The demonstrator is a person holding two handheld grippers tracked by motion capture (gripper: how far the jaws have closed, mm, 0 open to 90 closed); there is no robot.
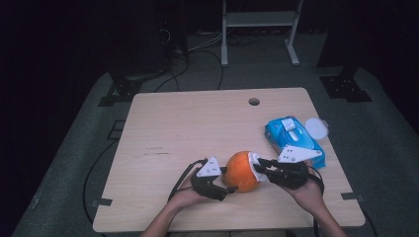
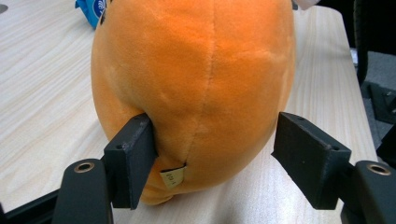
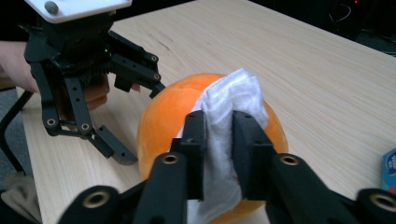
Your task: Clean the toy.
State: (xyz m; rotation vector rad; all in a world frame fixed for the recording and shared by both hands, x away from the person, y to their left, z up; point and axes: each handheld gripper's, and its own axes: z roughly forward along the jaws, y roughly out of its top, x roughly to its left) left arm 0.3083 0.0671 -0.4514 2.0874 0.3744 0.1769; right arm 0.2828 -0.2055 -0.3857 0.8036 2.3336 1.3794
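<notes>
While a person's two hands reach in from the bottom edge of the high view, an orange plush toy (image 1: pixel 242 171) sits just below the centre of the frame, on the near half of a pale wooden table (image 1: pixel 197 123). The left gripper (image 1: pixel 223 183) comes at it from the left. In the left gripper view one black pad presses a dent into the plush beside a small sewn tag (image 2: pixel 172 177), while the other pad stands just clear of the fabric, so the toy seems braced rather than clamped. The right gripper (image 1: pixel 258 168) meets the toy from the right, its jaws pinching a folded white wet wipe (image 3: pixel 229 121) held flat against the plush. This looks like wiping: one claw steadies the soft, rounded toy so it cannot roll while the other rubs it. At the right of the high view lie a blue wipes packet (image 1: pixel 294 140) and, just beside it, a round white lid (image 1: pixel 316 128), likely the source of the wipe.
</notes>
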